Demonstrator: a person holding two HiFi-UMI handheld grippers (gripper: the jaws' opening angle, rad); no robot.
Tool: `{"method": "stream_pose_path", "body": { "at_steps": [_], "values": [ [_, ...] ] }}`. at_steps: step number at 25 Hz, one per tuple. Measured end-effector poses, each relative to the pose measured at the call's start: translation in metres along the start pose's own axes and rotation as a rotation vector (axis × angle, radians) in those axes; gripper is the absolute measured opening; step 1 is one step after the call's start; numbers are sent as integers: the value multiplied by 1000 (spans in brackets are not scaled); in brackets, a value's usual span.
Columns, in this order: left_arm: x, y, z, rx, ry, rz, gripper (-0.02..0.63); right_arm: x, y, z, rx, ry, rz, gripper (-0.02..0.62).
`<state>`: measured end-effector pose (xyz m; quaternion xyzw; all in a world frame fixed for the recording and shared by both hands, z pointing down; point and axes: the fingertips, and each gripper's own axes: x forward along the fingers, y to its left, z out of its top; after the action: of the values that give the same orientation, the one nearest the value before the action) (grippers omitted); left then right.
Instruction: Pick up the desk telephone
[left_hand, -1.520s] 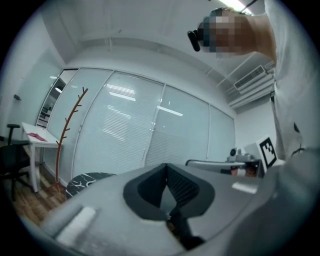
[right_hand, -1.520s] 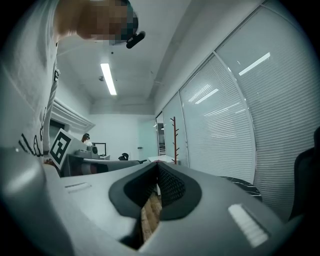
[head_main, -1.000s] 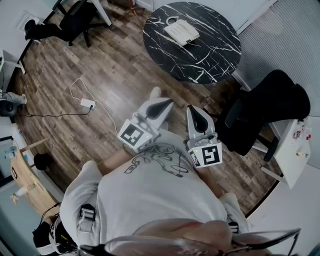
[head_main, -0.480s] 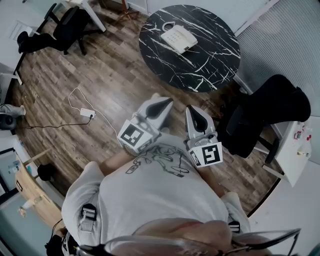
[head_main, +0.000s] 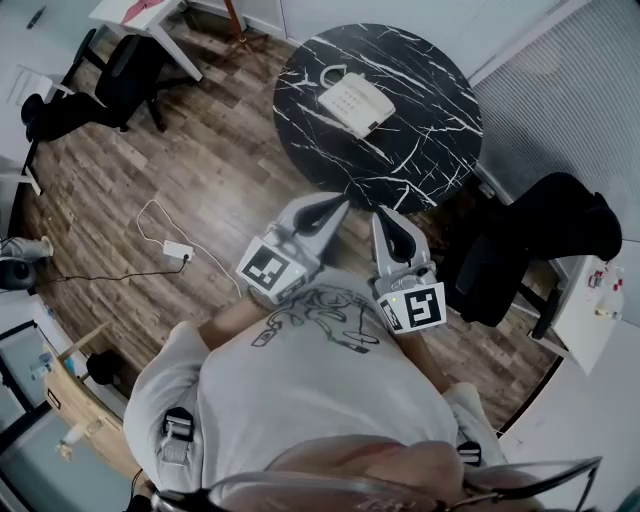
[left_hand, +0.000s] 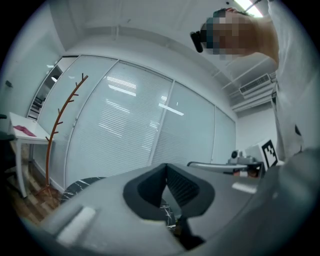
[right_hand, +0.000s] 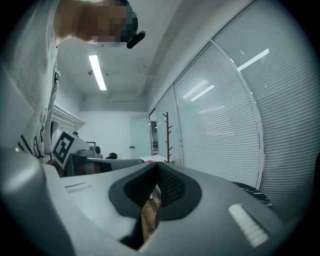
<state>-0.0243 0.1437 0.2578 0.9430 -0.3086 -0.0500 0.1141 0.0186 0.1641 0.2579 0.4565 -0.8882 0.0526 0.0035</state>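
A white desk telephone (head_main: 354, 100) with a curled cord lies on the round black marble table (head_main: 420, 150) at the top of the head view. My left gripper (head_main: 336, 206) and right gripper (head_main: 385, 216) are held side by side in front of the person's chest, both pointing level toward the table and short of its near edge. Both are shut with nothing between the jaws. In the left gripper view the left gripper (left_hand: 166, 167) shows its tips together, and the right gripper (right_hand: 158, 166) does so in the right gripper view. The phone is hidden in both gripper views.
A black office chair (head_main: 540, 235) stands right of the grippers beside a white desk (head_main: 590, 310). A power strip with cable (head_main: 176, 250) lies on the wood floor at left. Another chair (head_main: 110, 80) and a desk stand top left. A coat stand (left_hand: 60, 130) stands by the blinds.
The person has walked toward the round table: table and phone have come nearer to the grippers in the head view. Both grippers stay shut and side by side.
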Motion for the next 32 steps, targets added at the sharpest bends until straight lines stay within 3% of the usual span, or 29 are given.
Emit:
{"method": "stream_pose_path", "body": {
  "at_steps": [15, 32],
  "values": [
    [49, 135, 27, -7, 52, -30, 5, 140, -44, 12, -4, 23, -28, 6],
    [98, 194, 25, -10, 88, -54, 5, 192, -95, 1, 27, 71, -64, 6]
  ]
}}
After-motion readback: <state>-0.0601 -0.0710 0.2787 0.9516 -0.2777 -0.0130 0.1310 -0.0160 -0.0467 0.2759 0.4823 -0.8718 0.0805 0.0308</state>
